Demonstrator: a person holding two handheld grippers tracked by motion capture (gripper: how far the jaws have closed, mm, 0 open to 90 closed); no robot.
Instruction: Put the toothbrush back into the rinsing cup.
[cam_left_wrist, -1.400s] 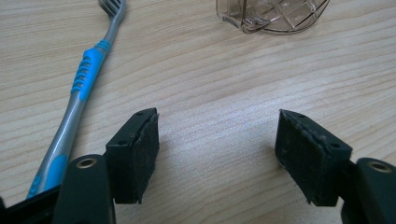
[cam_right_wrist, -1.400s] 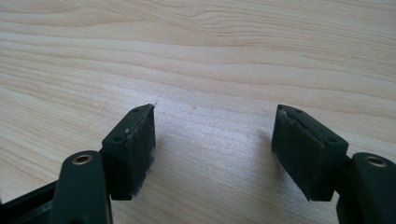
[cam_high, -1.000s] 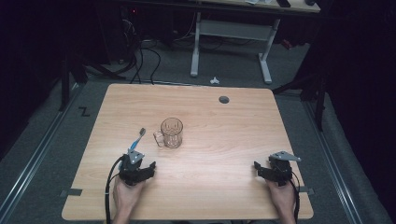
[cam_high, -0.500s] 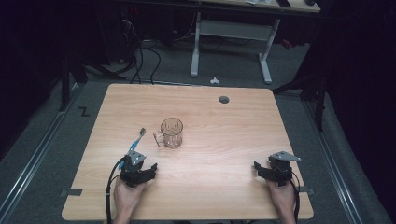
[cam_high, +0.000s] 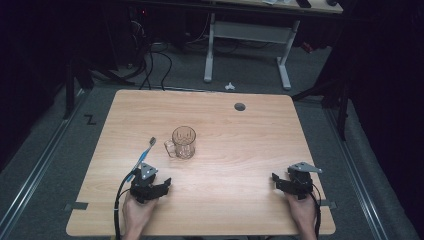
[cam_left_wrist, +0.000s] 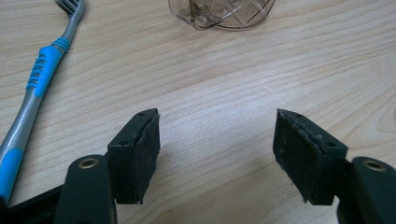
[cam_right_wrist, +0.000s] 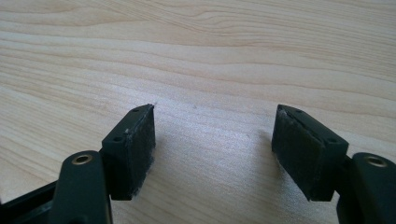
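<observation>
A clear glass mug (cam_high: 184, 142) with a cut pattern stands upright near the middle of the wooden table (cam_high: 240, 145). A grey and blue toothbrush (cam_high: 142, 157) lies just left of it, bristles toward the far side. My left gripper (cam_high: 152, 181) rests open on the table by the brush's handle end. In the left gripper view the toothbrush (cam_left_wrist: 42, 74) lies left of the jaws, the mug (cam_left_wrist: 224, 11) stands ahead, and only bare wood lies inside the left gripper (cam_left_wrist: 217, 126). My right gripper (cam_high: 287, 181) sits open near the front right, and the right gripper (cam_right_wrist: 215, 121) holds nothing.
A round cable hole (cam_high: 240, 106) is in the tabletop at the far right. Behind the table stand a white desk frame (cam_high: 247, 37) and loose floor cables (cam_high: 150, 65). A hand holds each gripper at the front edge.
</observation>
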